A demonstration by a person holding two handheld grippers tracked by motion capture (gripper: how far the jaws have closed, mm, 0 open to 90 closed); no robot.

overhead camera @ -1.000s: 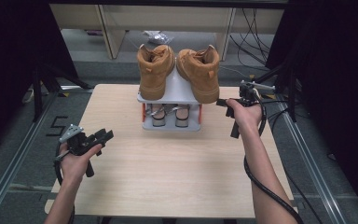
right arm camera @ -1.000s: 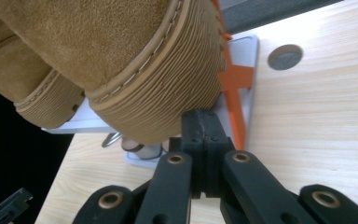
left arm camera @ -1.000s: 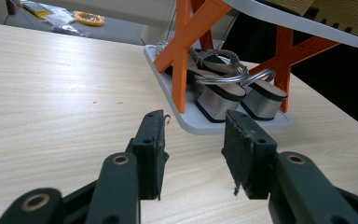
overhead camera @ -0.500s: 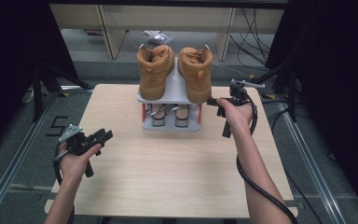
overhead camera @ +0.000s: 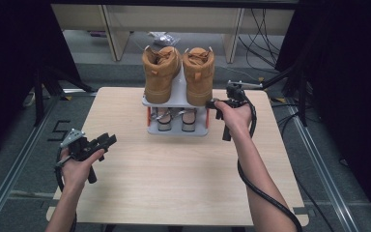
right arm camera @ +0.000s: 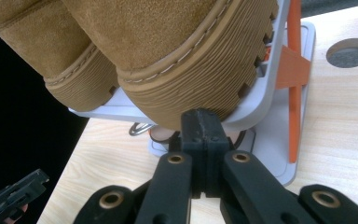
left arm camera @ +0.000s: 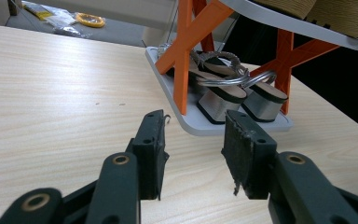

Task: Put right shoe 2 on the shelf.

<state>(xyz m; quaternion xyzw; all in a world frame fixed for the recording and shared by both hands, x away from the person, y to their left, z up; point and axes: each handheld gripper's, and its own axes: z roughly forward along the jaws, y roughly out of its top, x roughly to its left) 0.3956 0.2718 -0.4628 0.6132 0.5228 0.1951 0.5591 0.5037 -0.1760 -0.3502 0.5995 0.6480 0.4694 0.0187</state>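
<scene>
**Desk:** High view, from above the table: a two-tier shoe rack stands at the middle of the far edge, a pair of tan boots on its top shelf and silver sandals on the lower one. Where are the grippers?

**Photographer:** Right gripper, jaws pressed together with nothing between them, noses up against the ribbed sole of the right-hand boot, at the rack's right side. Left gripper, jaws apart and empty, hangs over the table's left edge, well away from the rack.

**Desk:** The risk?

**Photographer:** Closed tips cannot grasp. If they press on as they are, they are likely to shove the boot rather than take it. It sits on a narrow grey shelf, its sole overhanging the rim, so a push could slide it into its twin or off the far side, beyond the table's edge.

**Desk:** And the rack itself?

**Photographer:** It looks light, on thin orange struts. A sideways nudge from the right could skid or tip it, spilling both tiers. The other gripper is too far off to steady anything.
</scene>
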